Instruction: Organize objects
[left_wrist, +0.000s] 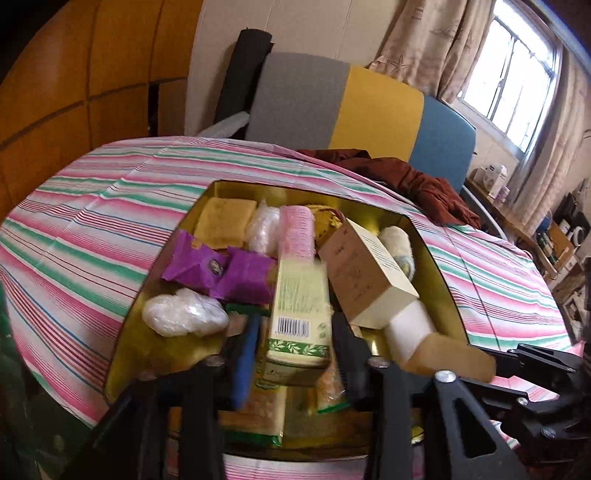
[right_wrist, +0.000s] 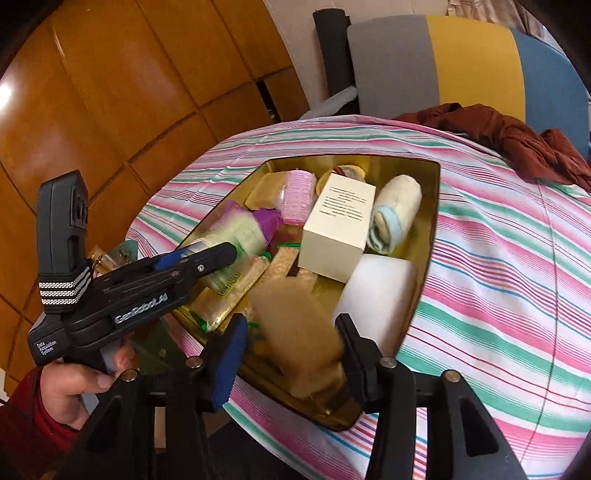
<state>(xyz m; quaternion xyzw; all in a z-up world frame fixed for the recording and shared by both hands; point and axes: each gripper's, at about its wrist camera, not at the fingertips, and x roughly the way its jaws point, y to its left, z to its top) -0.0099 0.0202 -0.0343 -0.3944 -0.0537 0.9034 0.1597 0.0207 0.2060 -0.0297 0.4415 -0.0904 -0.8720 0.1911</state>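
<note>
Tan sponge (right_wrist: 299, 332) btwn fingers (right_wrist: 229, 354), over gold tin (right_wrist: 430, 236).

Two black plastic grippers, ribbed frames with round silver screws. One blue pad and one black pad on the right gripper (right_wrist: 291, 347). White "GenRobot.AI" lettering along the left gripper (right_wrist: 207, 258), "Data Acquisition System" on its grip, a black-and-white striped strap round the upright camera block. Dark red sleeve (right_wrist: 26, 417) at the left hand (right_wrist: 79, 384).
</note>
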